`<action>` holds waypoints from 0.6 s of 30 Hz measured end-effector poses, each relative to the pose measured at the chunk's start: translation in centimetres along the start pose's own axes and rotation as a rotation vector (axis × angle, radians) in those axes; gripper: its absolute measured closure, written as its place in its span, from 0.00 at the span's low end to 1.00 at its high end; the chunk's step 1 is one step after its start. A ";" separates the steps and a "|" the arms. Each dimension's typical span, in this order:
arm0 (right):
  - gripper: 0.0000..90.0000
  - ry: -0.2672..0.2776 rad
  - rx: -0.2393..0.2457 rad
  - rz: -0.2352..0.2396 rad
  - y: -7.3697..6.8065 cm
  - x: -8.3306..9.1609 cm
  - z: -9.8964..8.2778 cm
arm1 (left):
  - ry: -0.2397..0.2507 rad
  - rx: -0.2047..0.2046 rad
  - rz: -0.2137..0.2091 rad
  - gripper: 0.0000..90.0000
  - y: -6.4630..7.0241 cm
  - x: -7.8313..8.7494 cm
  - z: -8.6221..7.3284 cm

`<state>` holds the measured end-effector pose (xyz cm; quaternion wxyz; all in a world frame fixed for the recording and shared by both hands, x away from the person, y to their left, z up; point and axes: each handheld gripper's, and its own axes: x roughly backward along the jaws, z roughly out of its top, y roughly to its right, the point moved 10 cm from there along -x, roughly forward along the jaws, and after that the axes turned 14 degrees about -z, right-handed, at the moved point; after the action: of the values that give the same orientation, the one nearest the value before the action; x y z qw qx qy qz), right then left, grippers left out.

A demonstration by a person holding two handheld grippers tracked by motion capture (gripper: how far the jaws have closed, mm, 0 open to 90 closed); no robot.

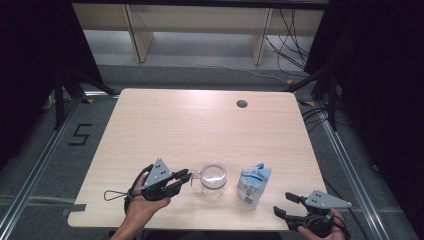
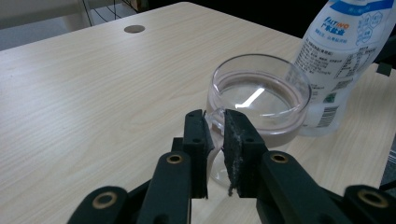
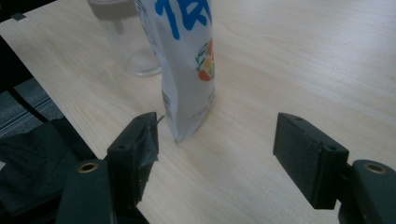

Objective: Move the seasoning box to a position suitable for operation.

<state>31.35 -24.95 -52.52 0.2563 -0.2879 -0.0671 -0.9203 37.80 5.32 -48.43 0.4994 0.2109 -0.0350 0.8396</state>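
Far tabletop (image 1: 200, 115) free — pouch (image 1: 253, 184) beside cup (image 1: 213, 179)

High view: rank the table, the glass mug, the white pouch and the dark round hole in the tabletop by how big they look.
1. table, far the largest.
2. white pouch.
3. glass mug, close to the pouch; the pouch looks slightly taller, so this order is unsure.
4. dark round hole, smallest, though farther from the camera.

Pouch (image 2: 343, 56) top cut off; glass mug (image 3: 123, 42) rim cropped, print unreadable

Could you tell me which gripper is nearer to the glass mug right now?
Left. The left gripper is closed on the glass mug handle; the right gripper sits open beyond the pouch.
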 end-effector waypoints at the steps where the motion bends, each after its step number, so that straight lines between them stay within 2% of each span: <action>1: 0.38 0.013 0.008 0.006 -0.1 0.1 0.2 | 0.000 0.000 0.000 0.88 0.0 0.0 0.0; 2: 0.39 0.019 0.001 0.015 -0.3 0.2 0.4 | 0.001 -0.005 -0.004 0.89 0.0 -0.1 0.2; 4: 0.42 0.055 0.036 0.026 -0.5 0.4 0.9 | 0.006 0.001 -0.017 0.91 0.0 -0.3 0.4; 5: 0.43 0.038 0.006 0.036 -0.9 0.6 0.8 | 0.006 0.001 -0.014 0.91 0.0 -0.4 0.5; 7: 0.45 0.049 0.011 0.050 -1.2 0.6 0.9 | 0.002 0.000 -0.014 0.92 0.0 -0.5 0.6; 9: 0.50 0.037 0.029 0.067 -2.2 0.8 0.9 | -0.003 -0.011 -0.026 0.93 0.0 -1.0 0.9; 10: 0.51 0.054 0.059 0.070 -2.4 0.7 1.1 | -0.004 -0.001 -0.020 0.93 -0.1 -1.1 1.0; 11: 0.52 0.036 0.024 0.080 -3.0 1.0 1.0 | -0.004 0.000 -0.022 0.93 -0.1 -1.2 1.0; 13: 0.54 0.070 0.067 0.073 -3.1 0.9 1.4 | -0.009 -0.007 -0.025 0.93 -0.1 -1.4 1.2; 15: 0.57 0.076 0.068 0.087 -3.6 0.9 1.4 | -0.007 -0.006 -0.033 0.94 0.0 -1.6 1.3; 16: 0.57 0.057 0.052 0.098 -4.0 1.2 1.3 | -0.006 -0.008 -0.038 0.94 0.0 -1.7 1.4; 18: 0.58 0.076 0.071 0.105 -4.4 1.2 1.5 | -0.011 -0.005 -0.034 0.94 0.0 -1.7 1.4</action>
<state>29.02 -21.32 -50.55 0.3168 -0.2467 -0.0746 -0.9128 38.92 3.49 -47.82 0.5141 0.2149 -0.0364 0.8296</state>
